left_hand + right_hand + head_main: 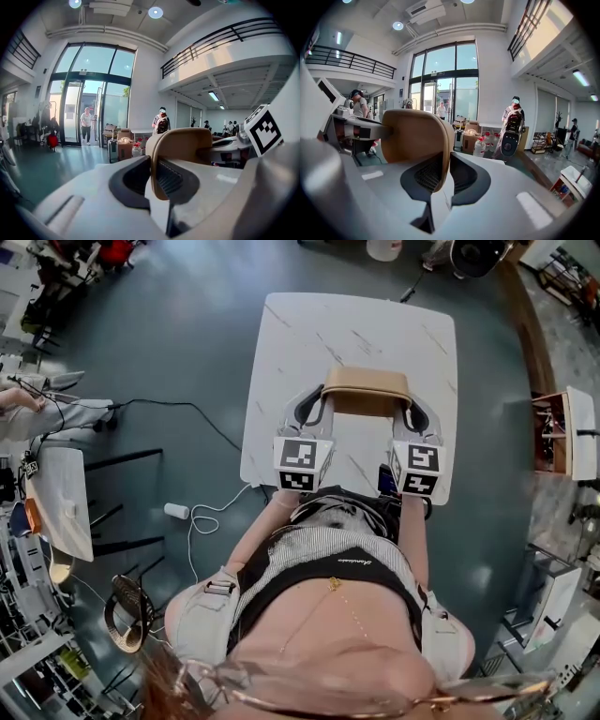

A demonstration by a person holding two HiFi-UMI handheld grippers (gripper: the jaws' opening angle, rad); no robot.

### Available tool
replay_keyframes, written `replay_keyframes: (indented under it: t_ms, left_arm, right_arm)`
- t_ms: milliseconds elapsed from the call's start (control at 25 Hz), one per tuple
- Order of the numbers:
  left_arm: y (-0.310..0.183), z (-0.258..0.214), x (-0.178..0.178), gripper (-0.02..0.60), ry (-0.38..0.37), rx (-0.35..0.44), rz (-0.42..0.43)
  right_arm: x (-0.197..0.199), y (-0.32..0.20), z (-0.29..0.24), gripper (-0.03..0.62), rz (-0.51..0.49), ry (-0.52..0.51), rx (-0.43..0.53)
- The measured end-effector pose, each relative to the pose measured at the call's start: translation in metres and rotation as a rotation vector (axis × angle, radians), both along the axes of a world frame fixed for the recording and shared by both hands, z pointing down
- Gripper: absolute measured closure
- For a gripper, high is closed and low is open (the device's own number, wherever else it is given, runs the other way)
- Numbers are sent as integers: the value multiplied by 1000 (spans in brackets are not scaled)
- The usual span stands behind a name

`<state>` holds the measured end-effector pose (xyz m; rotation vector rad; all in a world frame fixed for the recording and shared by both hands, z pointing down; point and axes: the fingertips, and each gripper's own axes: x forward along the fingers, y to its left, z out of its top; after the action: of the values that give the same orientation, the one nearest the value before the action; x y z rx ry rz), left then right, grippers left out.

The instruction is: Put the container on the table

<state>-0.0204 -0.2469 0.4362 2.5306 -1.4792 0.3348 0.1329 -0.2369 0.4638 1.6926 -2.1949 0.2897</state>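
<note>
A tan, open-topped container [366, 382] hangs between my two grippers over the near half of the white marble table [309, 343]. My left gripper [314, 411] is shut on the container's left end wall [183, 145], with the wall pinched between its dark pads [129, 180]. My right gripper [413, 416] is shut on the opposite end wall [417, 136], one pad inside the container and one outside. From the head view I cannot tell whether the container's base touches the table top. In each gripper view the other gripper shows beyond the container.
The table stands on a grey-green floor, with a cable and a small white unit [176, 511] lying to its left. A white stand [61, 502] is at the far left and a wooden shelf [553, 432] at the right. People, boxes and water bottles [480, 146] stand further off.
</note>
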Motion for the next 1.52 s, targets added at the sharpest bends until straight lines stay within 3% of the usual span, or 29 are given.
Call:
replay_keyframes:
  t_ms: [680,1520]
  left_arm:
    - [4,26,4,551,-7,-43,-7]
    - [1,121,5,551,-28,-289,10]
  right_arm:
    - [3,4,24,534,-8,10,-51]
    - [4,6,119,533,-13,32,-302]
